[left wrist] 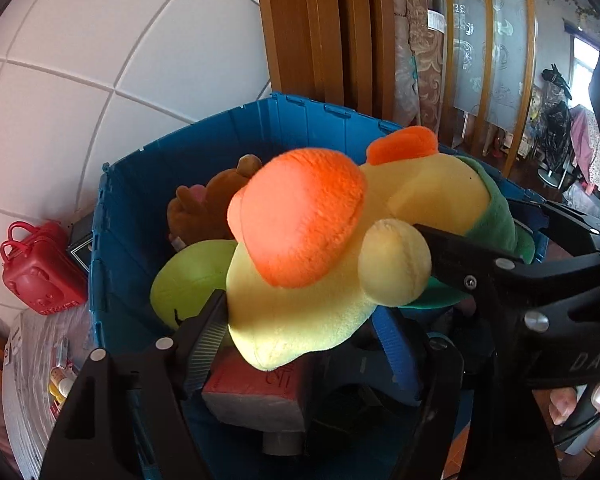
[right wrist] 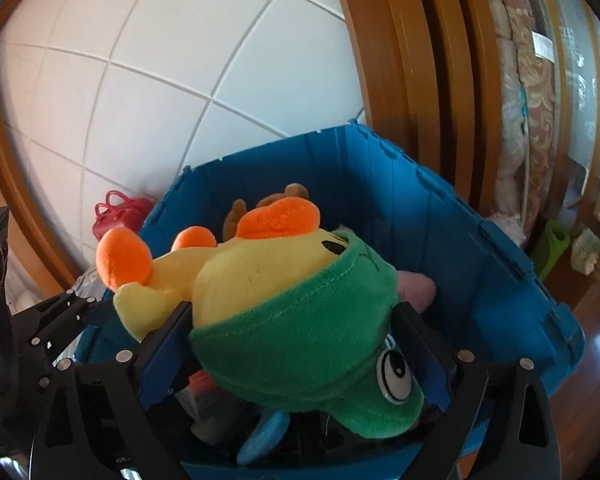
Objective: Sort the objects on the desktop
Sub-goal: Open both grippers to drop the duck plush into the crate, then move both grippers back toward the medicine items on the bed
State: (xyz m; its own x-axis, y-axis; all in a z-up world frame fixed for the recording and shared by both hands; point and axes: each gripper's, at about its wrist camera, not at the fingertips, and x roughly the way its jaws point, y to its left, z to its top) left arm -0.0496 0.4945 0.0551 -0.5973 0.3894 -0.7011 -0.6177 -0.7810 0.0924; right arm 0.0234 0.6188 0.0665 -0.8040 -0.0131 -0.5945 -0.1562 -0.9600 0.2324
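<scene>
1. Held over the blue bin [right wrist: 440, 216]: yellow duck plush [right wrist: 260, 276] with orange feet and green hood.
2. Right gripper [right wrist: 296, 344]: clamped on the duck's hooded head.
3. Left gripper [left wrist: 324, 312]: fingers spread around the duck's lower body; whether gripping, cannot tell.
4. Inside the bin: brown plush [left wrist: 208, 204], lime plush [left wrist: 188, 280].
5. Beside the bin, by the tiled wall: red case [left wrist: 40, 272].

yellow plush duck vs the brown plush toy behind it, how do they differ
The yellow plush duck with orange feet and green frog hood is held above the blue plastic crate; the brown plush toy lies down inside it. The duck is clamped between the fingers of the right gripper, while nothing touches the brown toy. The duck shows in full; the brown toy is mostly hidden behind it. Both are soft stuffed toys.
</scene>
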